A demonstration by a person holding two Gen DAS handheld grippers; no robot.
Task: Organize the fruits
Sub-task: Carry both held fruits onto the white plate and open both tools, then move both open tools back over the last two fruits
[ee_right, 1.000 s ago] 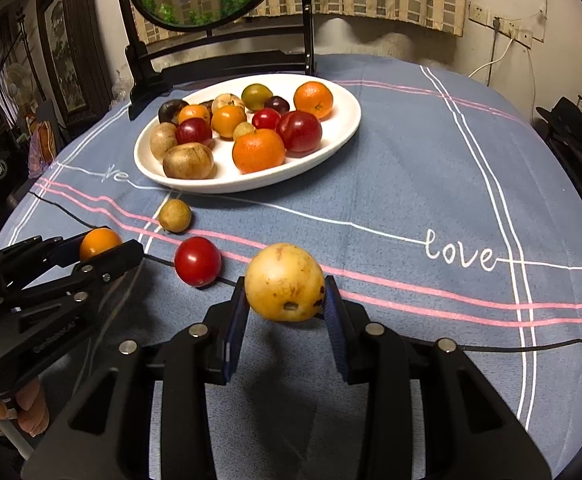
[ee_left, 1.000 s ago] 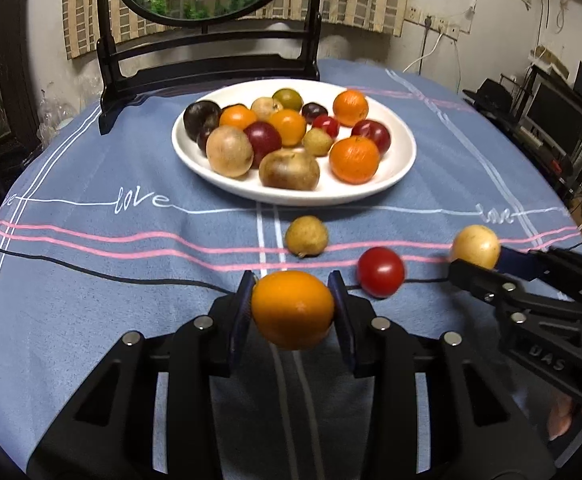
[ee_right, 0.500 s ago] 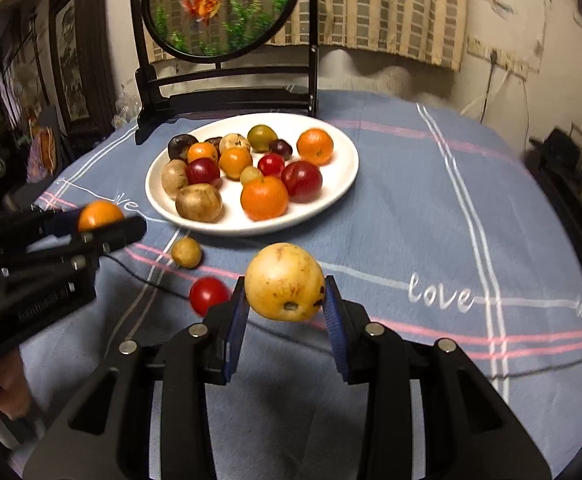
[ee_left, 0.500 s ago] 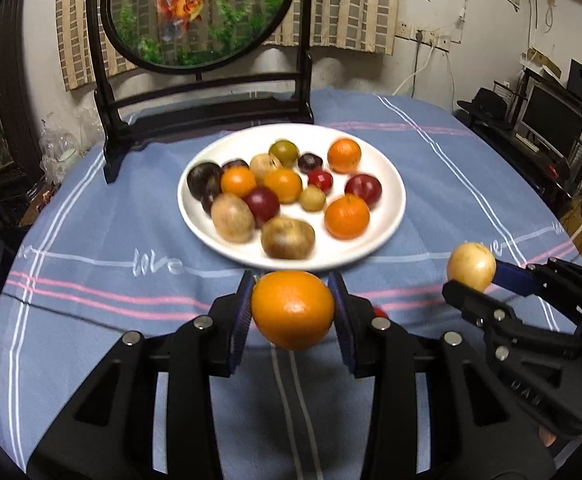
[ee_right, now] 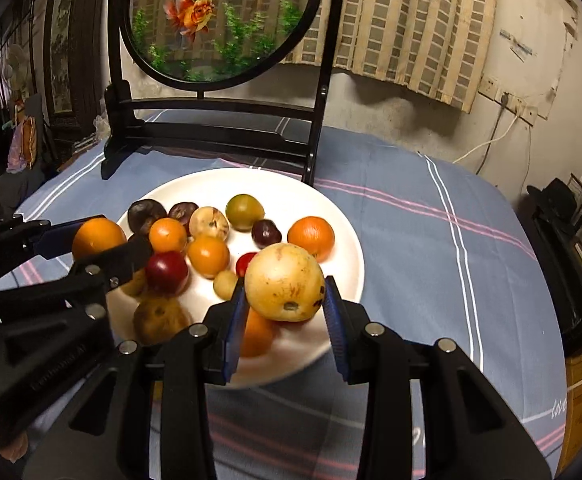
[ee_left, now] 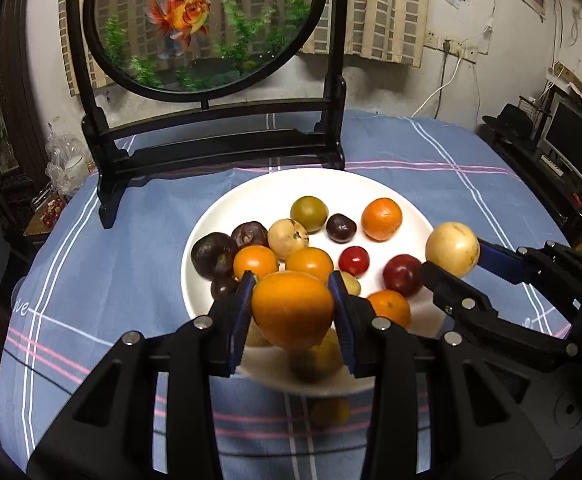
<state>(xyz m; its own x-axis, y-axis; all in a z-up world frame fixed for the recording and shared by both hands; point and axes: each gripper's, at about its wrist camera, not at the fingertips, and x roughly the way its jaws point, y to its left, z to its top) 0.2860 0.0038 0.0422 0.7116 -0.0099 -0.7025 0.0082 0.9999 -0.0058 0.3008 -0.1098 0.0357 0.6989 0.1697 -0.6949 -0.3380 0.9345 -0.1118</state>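
Note:
My left gripper [ee_left: 293,312] is shut on an orange fruit [ee_left: 293,310] and holds it in the air over the near rim of the white plate [ee_left: 227,208]. My right gripper [ee_right: 285,300] is shut on a pale yellow fruit [ee_right: 285,282], also raised over the plate [ee_right: 343,216]. The plate holds several fruits: oranges, dark plums, red ones and yellowish ones. In the left wrist view the right gripper [ee_left: 453,258] comes in from the right with the yellow fruit [ee_left: 452,248]. In the right wrist view the left gripper [ee_right: 99,242] enters from the left with the orange fruit [ee_right: 97,236].
A black wooden stand [ee_left: 219,148] with a round goldfish picture rises just behind the plate. The table wears a blue cloth [ee_left: 103,248] with white and pink stripes. A small yellow-brown fruit [ee_left: 329,412] lies on the cloth near the plate's front rim. Shelves and a monitor [ee_left: 575,144] stand at the right.
Both grippers have risen and moved forward from the cloth to over the plate, each keeping its fruit. The loose red and brown fruits on the cloth have slipped under the grippers.

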